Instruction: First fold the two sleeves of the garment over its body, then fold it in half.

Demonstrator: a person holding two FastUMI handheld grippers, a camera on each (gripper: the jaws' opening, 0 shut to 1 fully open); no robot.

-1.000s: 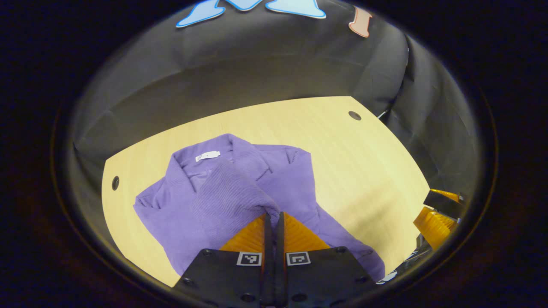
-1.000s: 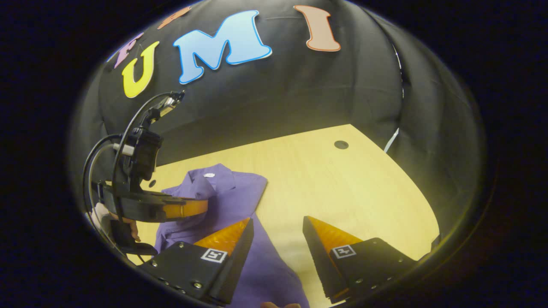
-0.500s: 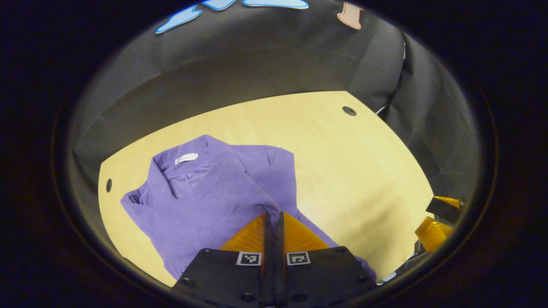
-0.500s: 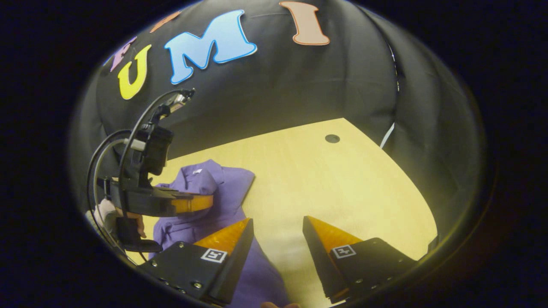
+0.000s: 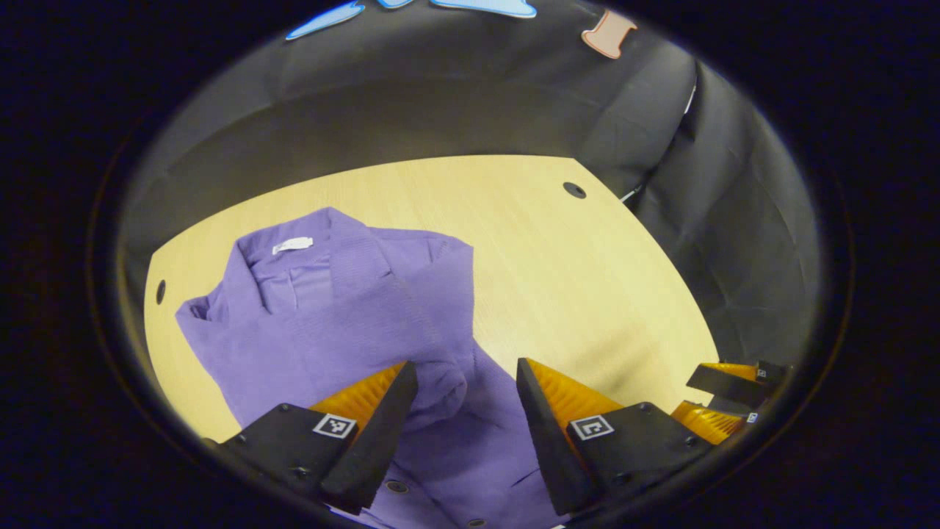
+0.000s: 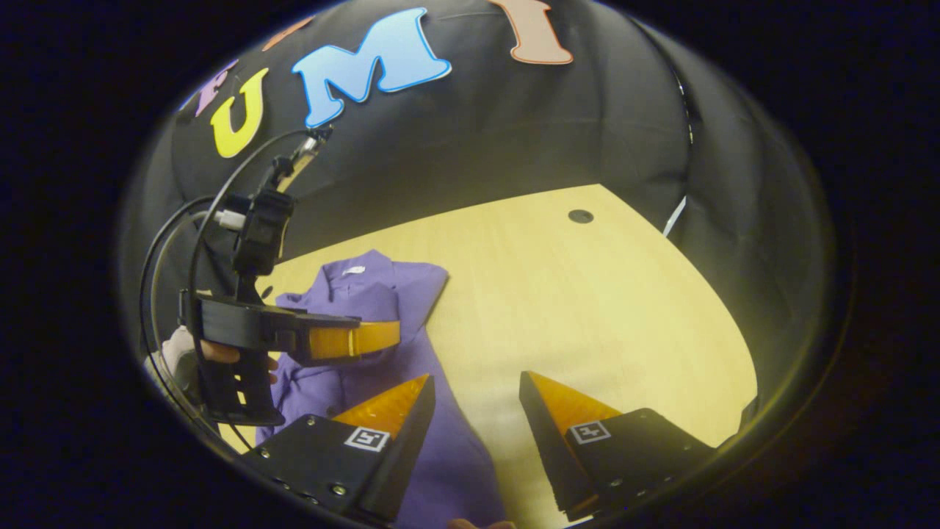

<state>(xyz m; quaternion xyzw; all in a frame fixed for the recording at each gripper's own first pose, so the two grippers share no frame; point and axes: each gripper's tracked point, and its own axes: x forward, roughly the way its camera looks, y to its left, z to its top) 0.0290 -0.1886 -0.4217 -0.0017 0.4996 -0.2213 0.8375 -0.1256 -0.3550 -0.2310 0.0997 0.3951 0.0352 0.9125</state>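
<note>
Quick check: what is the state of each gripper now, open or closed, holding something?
Left gripper: open, holding nothing, above the purple garment.
Right gripper: open, holding nothing.

Right gripper view: right gripper (image 6: 474, 386) at 6 o'clock, fingers spread, poised over the wooden table (image 6: 602, 308) with the purple garment (image 6: 382, 294) under its 7 o'clock finger; left gripper (image 6: 345, 340) at 9 o'clock above the garment, gripped by a hand (image 6: 192, 353).

Black gripper bodies (image 5: 639, 448) with square coded markers (screws too), black cables (image 6: 198, 242).
</note>
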